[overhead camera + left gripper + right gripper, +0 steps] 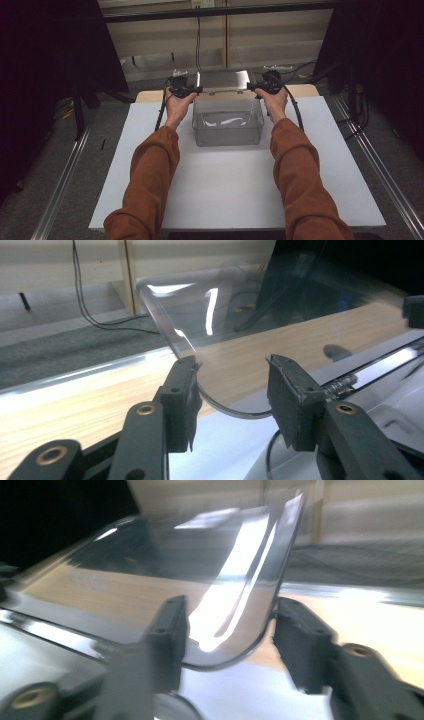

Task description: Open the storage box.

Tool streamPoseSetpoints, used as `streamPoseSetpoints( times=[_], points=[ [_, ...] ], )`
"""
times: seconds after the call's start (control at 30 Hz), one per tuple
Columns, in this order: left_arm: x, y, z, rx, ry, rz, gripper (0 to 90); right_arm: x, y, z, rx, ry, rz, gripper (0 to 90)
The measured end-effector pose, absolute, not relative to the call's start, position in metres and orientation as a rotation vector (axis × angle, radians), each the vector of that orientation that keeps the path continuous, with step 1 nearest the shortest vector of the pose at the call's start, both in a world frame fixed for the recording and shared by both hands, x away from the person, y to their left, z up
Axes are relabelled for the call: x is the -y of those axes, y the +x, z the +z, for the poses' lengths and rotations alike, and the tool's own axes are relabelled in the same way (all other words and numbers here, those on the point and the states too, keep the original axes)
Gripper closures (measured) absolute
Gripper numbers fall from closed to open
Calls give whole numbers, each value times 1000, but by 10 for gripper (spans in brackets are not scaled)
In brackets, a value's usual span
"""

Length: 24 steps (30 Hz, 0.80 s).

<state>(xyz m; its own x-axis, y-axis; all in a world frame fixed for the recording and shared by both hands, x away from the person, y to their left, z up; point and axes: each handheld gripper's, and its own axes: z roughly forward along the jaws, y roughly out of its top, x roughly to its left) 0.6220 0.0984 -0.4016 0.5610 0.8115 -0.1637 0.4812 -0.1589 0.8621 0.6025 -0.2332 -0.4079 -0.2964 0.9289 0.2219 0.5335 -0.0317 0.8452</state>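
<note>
1 clear box (228,125), 1 lid (222,80), 2 claws

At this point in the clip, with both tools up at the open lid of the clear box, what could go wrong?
1. In each gripper view the jaws stand apart around a lid corner, so neither the left tool nor the right tool visibly clamps it; the lid could drop on its hinge.
2. The lid is clear and glossy, so the pads may slide off.
3. An uneven push from the two sides might twist the lid or shift the box.
</note>
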Motion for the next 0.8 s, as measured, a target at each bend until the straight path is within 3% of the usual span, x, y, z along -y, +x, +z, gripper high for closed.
streamPoseSetpoints(
  times=[0.07, 0.1, 0.17, 0.23, 0.37, 0.63, 0.8],
  points=[
    [-97, 622, -403, -1063, 1803, 419, 612, 230, 603, -406, -1879, 1505, 1327, 591],
    [-96, 622, -404, -1075, 1796, 429, 542, 226, 604, -405, -1879, 1518, 1351, 562],
    [-97, 622, -405, -1093, 1786, 440, 544, 216, 605, -403, -1906, 1476, 1250, 520],
    [-99, 622, -406, -1102, 1778, 443, 469, 217, 606, -402, -1857, 1487, 1260, 510],
    [-100, 623, -406, -1094, 1776, 443, 448, 222, 604, -400, -1850, 1479, 1276, 474],
    [-101, 620, -405, -1091, 1773, 447, 325, 227, 598, -398, -1835, 1435, 1322, 430],
    [-102, 616, -402, -1080, 1787, 447, 232, 230, 591, -397, -1830, 1415, 1338, 351]
  ],
)
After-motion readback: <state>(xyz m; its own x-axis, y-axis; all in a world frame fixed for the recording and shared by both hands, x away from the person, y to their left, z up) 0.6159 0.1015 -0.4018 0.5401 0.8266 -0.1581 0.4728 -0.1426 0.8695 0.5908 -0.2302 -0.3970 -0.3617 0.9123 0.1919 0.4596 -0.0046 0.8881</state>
